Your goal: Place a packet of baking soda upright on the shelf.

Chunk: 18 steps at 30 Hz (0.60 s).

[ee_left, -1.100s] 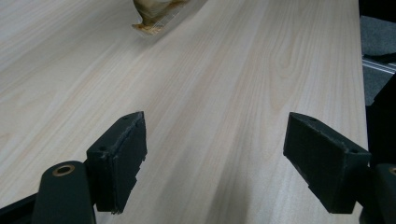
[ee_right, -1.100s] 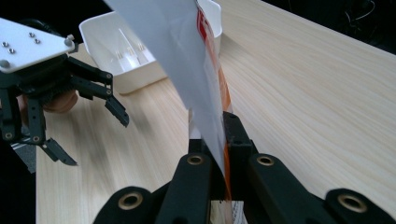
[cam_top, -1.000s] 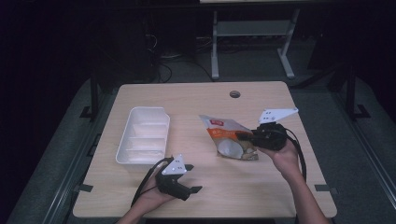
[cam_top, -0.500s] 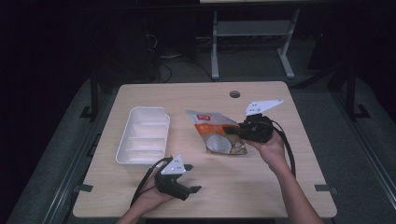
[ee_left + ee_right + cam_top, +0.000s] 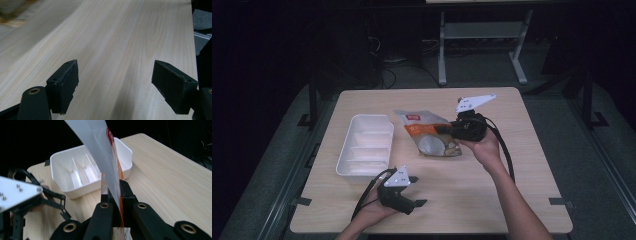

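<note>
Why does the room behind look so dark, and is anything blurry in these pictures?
High view: light falls on the table, surroundings stay dim. Left gripper view: a blurred smear in the top left corner, wood grain sharp. Right gripper view: the snack bag close up looks soft, the white tray clearer.

- Right gripper (image 5: 451,131): moved leftward across the table, toward the white compartment tray (image 5: 366,150).
- Snack pouch (image 5: 427,132): carried along in the clamped jaws; now just beside the tray, formerly well apart.
</note>
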Each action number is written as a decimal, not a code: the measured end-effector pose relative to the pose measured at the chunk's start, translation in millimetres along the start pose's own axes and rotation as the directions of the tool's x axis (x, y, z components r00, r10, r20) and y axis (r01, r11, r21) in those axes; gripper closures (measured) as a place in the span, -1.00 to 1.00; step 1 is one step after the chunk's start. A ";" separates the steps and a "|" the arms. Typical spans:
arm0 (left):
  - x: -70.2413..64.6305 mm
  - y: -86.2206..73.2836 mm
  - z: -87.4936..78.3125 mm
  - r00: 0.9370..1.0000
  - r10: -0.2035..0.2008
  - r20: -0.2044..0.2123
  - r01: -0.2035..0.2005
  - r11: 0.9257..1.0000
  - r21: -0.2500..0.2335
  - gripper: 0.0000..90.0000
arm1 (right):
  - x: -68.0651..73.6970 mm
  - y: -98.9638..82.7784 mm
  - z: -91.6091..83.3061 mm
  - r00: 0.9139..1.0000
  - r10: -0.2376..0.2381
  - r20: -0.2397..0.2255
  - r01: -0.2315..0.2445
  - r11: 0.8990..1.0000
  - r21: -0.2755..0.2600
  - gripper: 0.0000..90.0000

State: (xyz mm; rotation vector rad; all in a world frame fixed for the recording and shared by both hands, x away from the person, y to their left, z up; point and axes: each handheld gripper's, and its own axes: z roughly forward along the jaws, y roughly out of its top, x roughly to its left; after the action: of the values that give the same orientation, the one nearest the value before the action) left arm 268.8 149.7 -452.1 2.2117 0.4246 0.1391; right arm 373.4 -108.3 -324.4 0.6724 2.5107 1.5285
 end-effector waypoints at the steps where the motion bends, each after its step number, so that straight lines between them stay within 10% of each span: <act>1: 0.0 0.0 0.0 1.000 0.000 0.000 0.000 1.000 0.000 -0.53 | 0.2 3.4 2.9 1.000 -0.006 -0.004 0.006 1.000 -0.002 0.99; 18: -2.6 -1.1 3.7 1.000 0.024 0.005 -0.024 0.999 0.022 -0.53 | 3.3 46.7 53.2 0.997 -0.049 -0.065 0.049 0.999 -0.001 0.99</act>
State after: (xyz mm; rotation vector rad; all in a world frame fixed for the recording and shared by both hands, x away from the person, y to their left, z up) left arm 267.0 146.6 -455.1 2.2392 0.3983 0.1426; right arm 402.3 -45.5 -308.9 0.5660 2.5548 1.5578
